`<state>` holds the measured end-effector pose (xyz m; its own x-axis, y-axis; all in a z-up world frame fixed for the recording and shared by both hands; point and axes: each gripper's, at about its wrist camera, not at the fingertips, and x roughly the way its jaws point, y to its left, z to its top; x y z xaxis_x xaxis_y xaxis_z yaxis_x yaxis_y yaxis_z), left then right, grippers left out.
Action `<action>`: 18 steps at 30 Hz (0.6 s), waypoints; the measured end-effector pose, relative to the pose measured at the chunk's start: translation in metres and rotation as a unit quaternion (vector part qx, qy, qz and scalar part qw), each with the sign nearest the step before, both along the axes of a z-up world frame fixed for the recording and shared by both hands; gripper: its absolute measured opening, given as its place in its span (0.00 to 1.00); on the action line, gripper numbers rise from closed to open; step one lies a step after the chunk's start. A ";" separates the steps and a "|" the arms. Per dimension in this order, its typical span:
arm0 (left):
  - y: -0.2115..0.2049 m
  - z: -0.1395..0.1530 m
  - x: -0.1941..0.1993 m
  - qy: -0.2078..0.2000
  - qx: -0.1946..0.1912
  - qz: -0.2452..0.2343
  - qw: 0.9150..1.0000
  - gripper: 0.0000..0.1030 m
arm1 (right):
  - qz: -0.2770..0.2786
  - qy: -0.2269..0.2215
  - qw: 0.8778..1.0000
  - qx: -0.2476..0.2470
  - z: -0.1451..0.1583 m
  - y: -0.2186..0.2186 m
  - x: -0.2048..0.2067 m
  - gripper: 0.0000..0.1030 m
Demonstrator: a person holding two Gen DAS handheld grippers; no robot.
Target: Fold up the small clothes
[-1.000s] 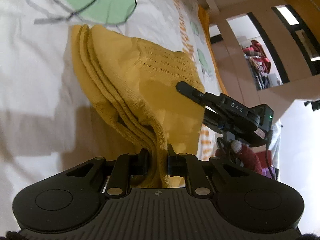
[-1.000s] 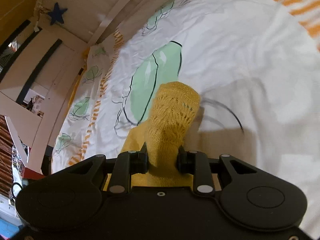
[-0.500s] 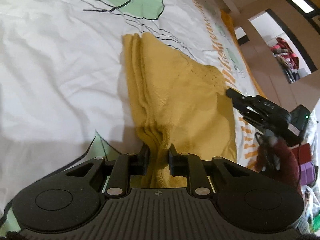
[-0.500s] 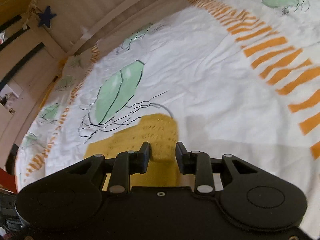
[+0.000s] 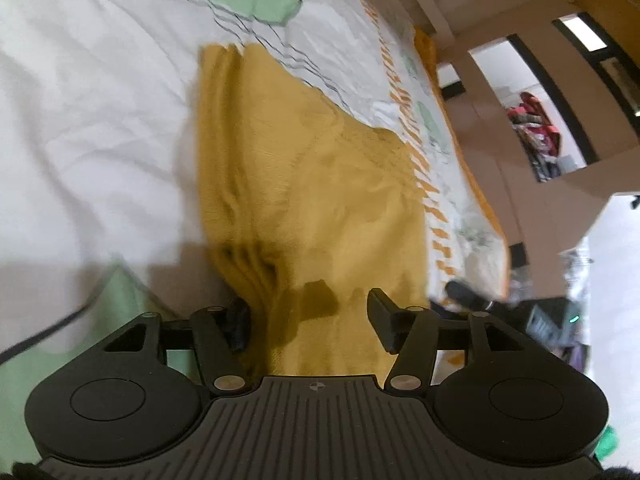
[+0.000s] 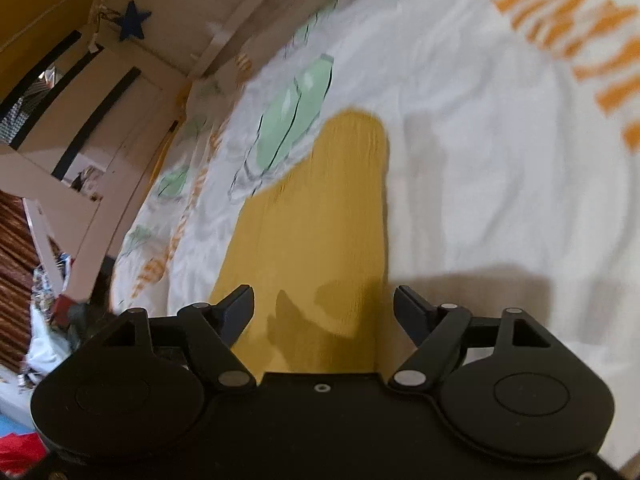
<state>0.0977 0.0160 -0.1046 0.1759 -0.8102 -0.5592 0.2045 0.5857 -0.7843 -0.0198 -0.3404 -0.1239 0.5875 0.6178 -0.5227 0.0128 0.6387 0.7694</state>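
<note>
A mustard-yellow knitted garment (image 5: 304,184) lies folded flat on a white bedsheet (image 5: 88,128). Its stacked folded edges run along its left side. My left gripper (image 5: 308,320) is open just above the garment's near edge, holding nothing. In the right wrist view the same garment (image 6: 316,216) stretches away from me as a long folded strip. My right gripper (image 6: 324,312) is open over its near end, empty. The other gripper's black body (image 5: 520,312) shows at the right of the left wrist view.
The sheet has green leaf prints (image 6: 296,112) and orange stripes (image 6: 576,36). A wooden bed frame (image 5: 472,8) borders the far side. Beyond it is a room with cluttered clothes (image 5: 536,132). A blue star (image 6: 134,26) hangs on the frame.
Both grippers have opened and let go of the yellow garment, which now lies flat on the sheet. The right gripper has drawn back to the garment's near end.
</note>
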 end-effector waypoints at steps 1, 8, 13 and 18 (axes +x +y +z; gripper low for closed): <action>-0.003 -0.001 0.001 0.011 -0.009 -0.010 1.000 0.54 | 0.008 0.004 1.000 0.014 -0.003 0.001 -0.002 0.78; -0.002 0.016 0.015 0.048 -0.085 -0.041 0.994 0.54 | 0.028 0.013 0.994 0.104 -0.008 -0.001 -0.006 0.82; 0.005 0.024 0.009 0.050 -0.105 -0.047 0.992 0.54 | 0.015 0.019 0.985 0.172 -0.011 -0.005 -0.008 0.83; 0.012 0.016 -0.004 0.073 -0.125 -0.047 0.988 0.54 | 0.010 0.026 0.982 0.185 -0.011 -0.003 -0.011 0.84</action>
